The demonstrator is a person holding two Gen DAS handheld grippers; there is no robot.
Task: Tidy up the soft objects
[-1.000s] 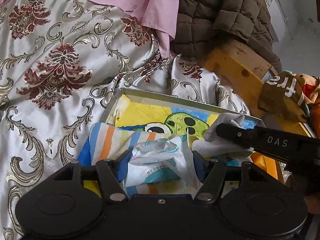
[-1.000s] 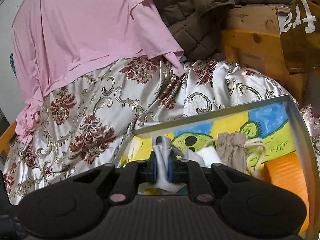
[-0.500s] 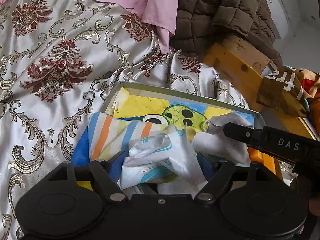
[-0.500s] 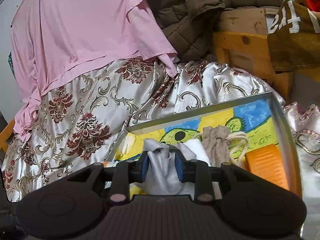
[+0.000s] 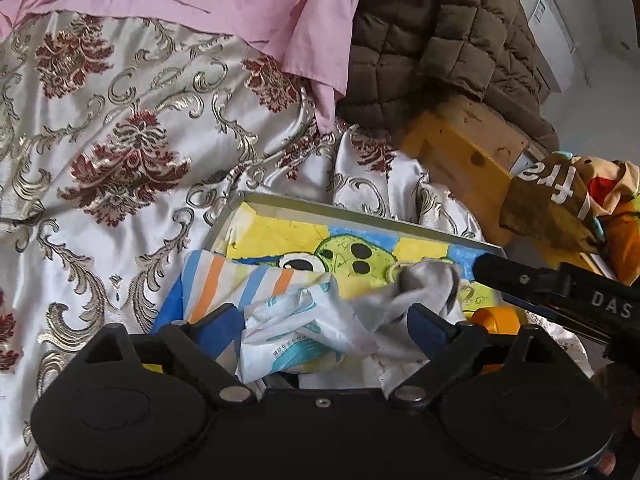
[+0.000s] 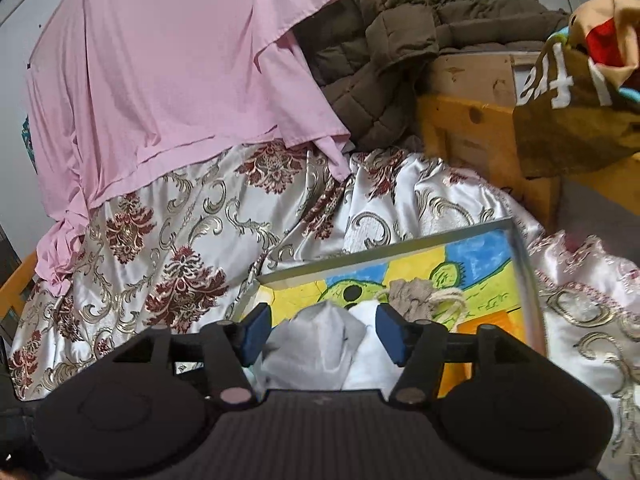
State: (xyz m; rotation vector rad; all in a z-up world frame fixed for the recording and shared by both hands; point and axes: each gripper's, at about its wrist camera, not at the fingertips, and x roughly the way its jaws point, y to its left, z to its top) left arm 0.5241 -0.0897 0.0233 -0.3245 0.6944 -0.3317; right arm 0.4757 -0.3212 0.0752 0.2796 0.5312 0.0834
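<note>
Both grippers have let go since the earlier frames and drawn back from the tray point(image 5: 360, 216). Ahead of them lies a brocade cloth point(image 5: 120, 152), a pink sheet point(image 6: 168, 72) and a quilted jacket point(image 6: 400, 32).

Left gripper point(image 5: 324, 322): jaws opening, spread, a printed tissue pack point(image 5: 296, 328) loose between them; only this view shows the striped cloth point(image 5: 236, 284) and "DAS" on the right gripper.

Right gripper point(image 6: 322, 330): jaws opening, a grey cloth point(image 6: 320, 340) untouched between them; a burlap pouch point(image 6: 416, 300) just beyond.

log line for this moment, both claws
left claw: opening, over white printed cloth | right claw: opening, grey cloth between, unpressed | tray: holds cloths
</note>
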